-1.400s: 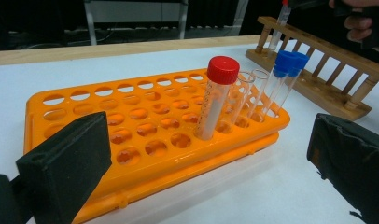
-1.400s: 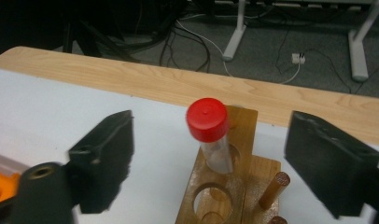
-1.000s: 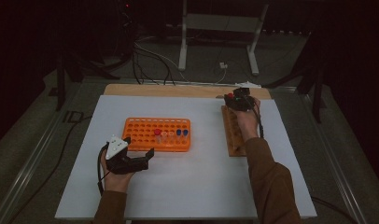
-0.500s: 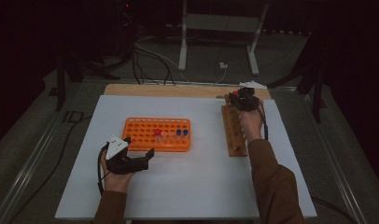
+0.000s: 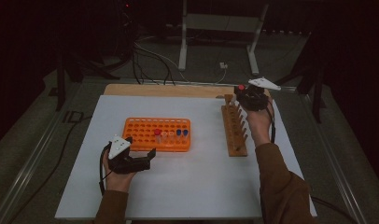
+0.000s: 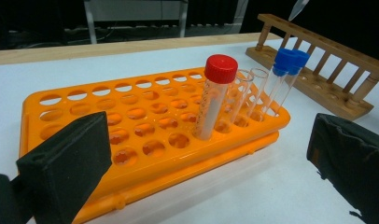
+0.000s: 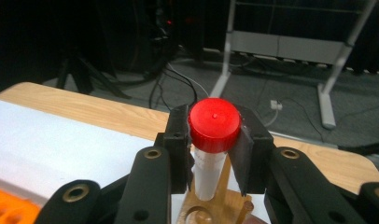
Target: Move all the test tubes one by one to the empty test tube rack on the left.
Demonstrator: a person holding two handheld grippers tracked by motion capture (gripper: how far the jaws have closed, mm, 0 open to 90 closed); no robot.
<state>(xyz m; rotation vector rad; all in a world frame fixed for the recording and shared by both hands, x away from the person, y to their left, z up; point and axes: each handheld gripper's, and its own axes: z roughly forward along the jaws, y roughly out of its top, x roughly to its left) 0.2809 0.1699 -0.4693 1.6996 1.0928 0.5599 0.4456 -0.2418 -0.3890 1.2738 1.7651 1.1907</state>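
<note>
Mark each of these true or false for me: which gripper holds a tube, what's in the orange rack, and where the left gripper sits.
1. The right gripper is shut on a red-capped tube. True.
2. That tube hangs over the orange rack. False: it is above the far end of the wooden rack.
3. The left gripper holds a blue-capped tube. False: its jaws are open and empty, near the orange rack.
4. The orange rack holds two blue-capped tubes. True.
5. The orange rack holds no red-capped tube. False: one stands there.

Red-capped tube [image 7: 214,140], orange rack [image 5: 157,134]
</note>
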